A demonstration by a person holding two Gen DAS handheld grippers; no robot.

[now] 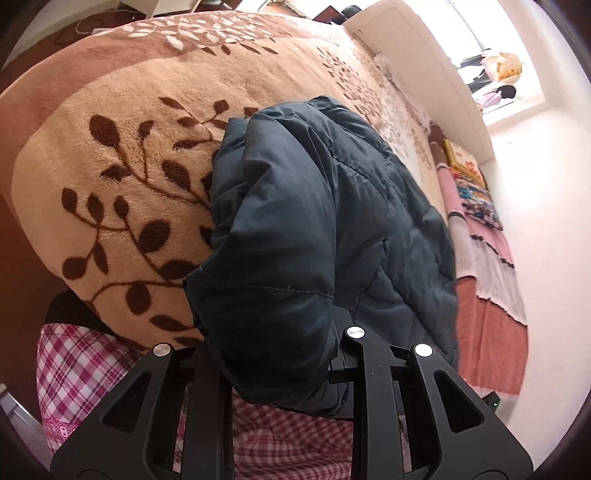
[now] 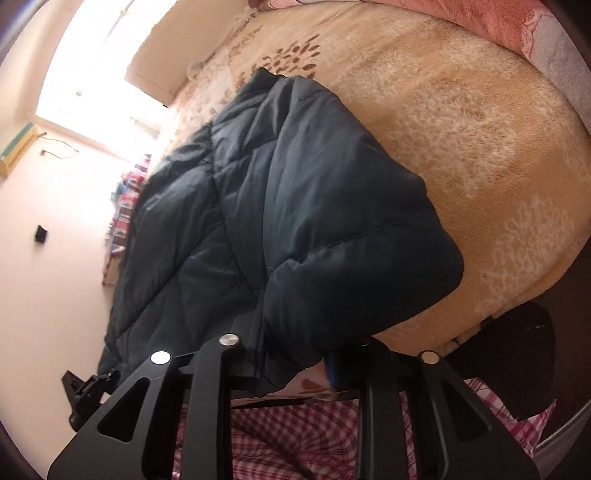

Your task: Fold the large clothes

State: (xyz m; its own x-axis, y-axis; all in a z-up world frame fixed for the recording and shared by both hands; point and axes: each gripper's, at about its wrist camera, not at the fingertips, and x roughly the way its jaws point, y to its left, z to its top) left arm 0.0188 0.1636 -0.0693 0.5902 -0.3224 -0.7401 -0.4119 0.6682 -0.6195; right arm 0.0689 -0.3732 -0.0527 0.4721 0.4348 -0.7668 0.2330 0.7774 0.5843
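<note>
A dark blue-green quilted jacket [image 1: 303, 229] lies bunched on a bed's beige blanket [image 1: 129, 110] with a brown leaf print. Its near edge is lifted and drapes over my left gripper [image 1: 275, 354], which is shut on the fabric; the padding hides the fingertips. The right wrist view shows the same jacket [image 2: 295, 206] folded over itself on the blanket [image 2: 461, 129]. There its near hem sits between the fingers of my right gripper [image 2: 295, 354], which is shut on it. A black part of the left gripper [image 2: 88, 384] shows at the jacket's other corner.
The person's pink checked clothing [image 1: 81, 369] is right below both grippers. A white headboard [image 1: 424, 74] and patterned pillows [image 1: 476, 192] line the far side of the bed. Pink bedding [image 2: 517, 22] lies at the bed's far corner. A bright window [image 2: 92, 74] is in the wall.
</note>
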